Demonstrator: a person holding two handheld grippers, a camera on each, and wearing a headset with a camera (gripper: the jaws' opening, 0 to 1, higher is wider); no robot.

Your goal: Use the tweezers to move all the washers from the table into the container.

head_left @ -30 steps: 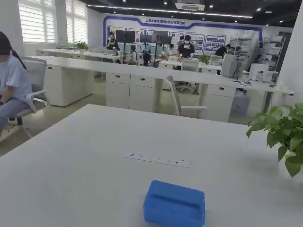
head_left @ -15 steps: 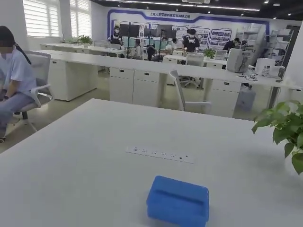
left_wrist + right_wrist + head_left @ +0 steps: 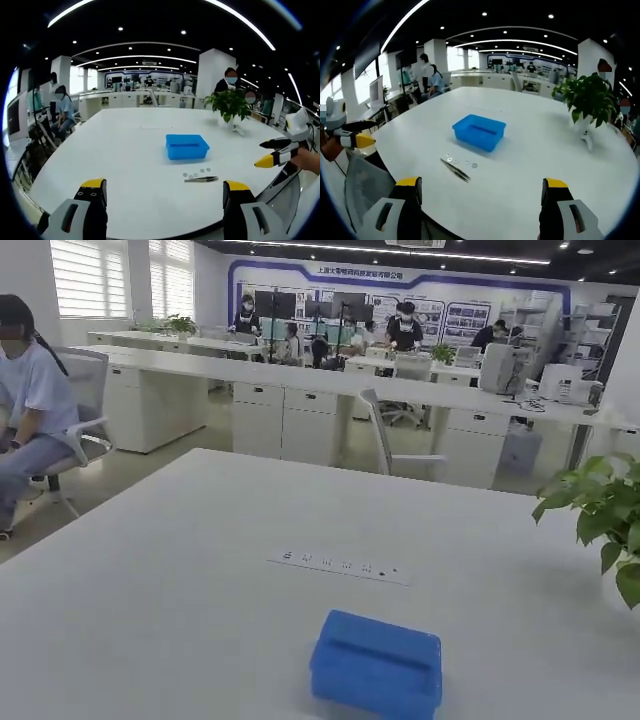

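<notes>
Left gripper view: we are holding the left gripper (image 3: pixel 164 187) low at the near edge of the white table (image 3: pixel 115 150), and its two yellow-tipped jaws are standing wide apart with nothing between them. Ahead of it the tweezers (image 3: pixel 201 178) are lying flat on the table, and a few small washers (image 3: pixel 196 173) are lying in a short row just beside them, on the side toward the blue container (image 3: pixel 186 146). The container is sitting further up the table, apart from the washers. The right gripper (image 3: pixel 266 152) is showing at the right of this view, off the table's edge, with its fingers apart and gripping nothing. A potted plant (image 3: pixel 230 104) is standing on the table beyond the container, to its right.

In the right gripper view we are seeing the right gripper's own jaws spread wide and empty, pointing over the table's edge toward the tweezers, which are lying at a slant with the washers between them and the container.

In the head view we are looking across the table: the container is sitting at the bottom, a socket strip (image 3: pixel 340 566) is lying set in the tabletop beyond it, and a seated person (image 3: pixel 28 390) is sitting at the left, well apart.
</notes>
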